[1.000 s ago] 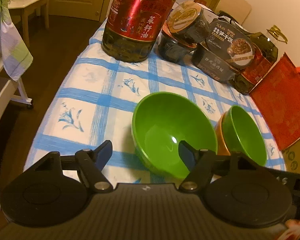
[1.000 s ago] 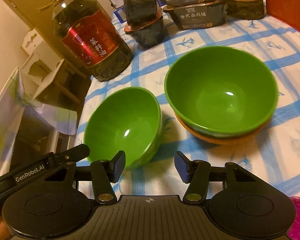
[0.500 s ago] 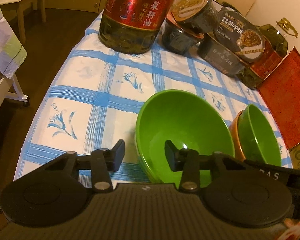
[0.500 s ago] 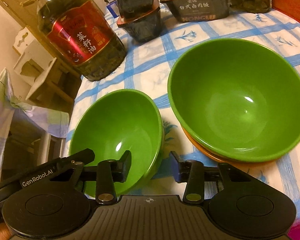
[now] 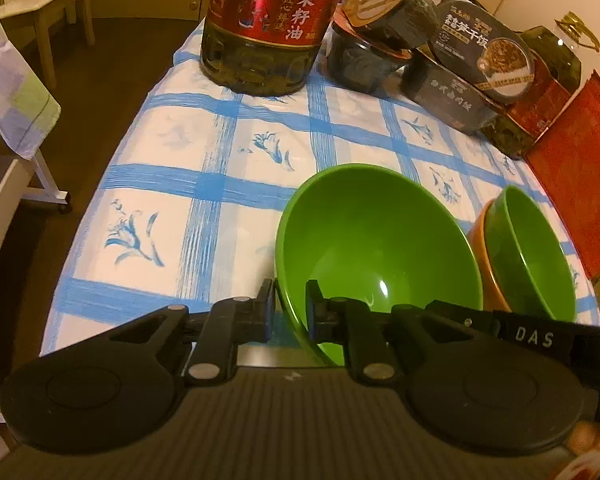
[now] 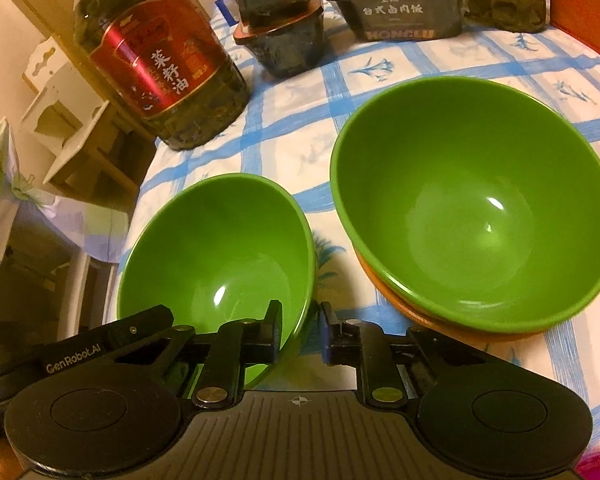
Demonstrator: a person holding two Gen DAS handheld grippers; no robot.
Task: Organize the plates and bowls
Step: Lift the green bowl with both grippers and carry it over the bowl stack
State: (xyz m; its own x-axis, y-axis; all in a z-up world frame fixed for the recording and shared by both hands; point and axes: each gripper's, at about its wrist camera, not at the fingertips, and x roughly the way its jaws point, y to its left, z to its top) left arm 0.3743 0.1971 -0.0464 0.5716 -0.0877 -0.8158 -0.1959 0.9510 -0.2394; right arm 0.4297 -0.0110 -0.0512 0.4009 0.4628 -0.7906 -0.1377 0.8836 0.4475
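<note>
both claws clamped on the rim of the loose green bowl, ready to lift

the left claw point(image 5: 289, 306) and the right claw point(image 6: 300, 332) have just been closing, and each now pinches the near rim of the loose green bowl point(image 6: 219, 256), one finger inside and one outside, on opposite sides. that bowl sits on the checked surface point(image 5: 203, 184), just beside the stacked green bowl point(image 6: 472, 200), which nests in an orange bowl point(image 6: 384, 280). the grasp looks done, i'd say; next comes a level lift by both hands together, then a carry across and down into the stack (uneven hands would tip it). the right view looks into the stack; the left view shows it edge-on, plus the floor beyond the surface's edge. an oil bottle point(image 5: 267, 24) and food tubs point(image 6: 279, 20) stand well behind.
</note>
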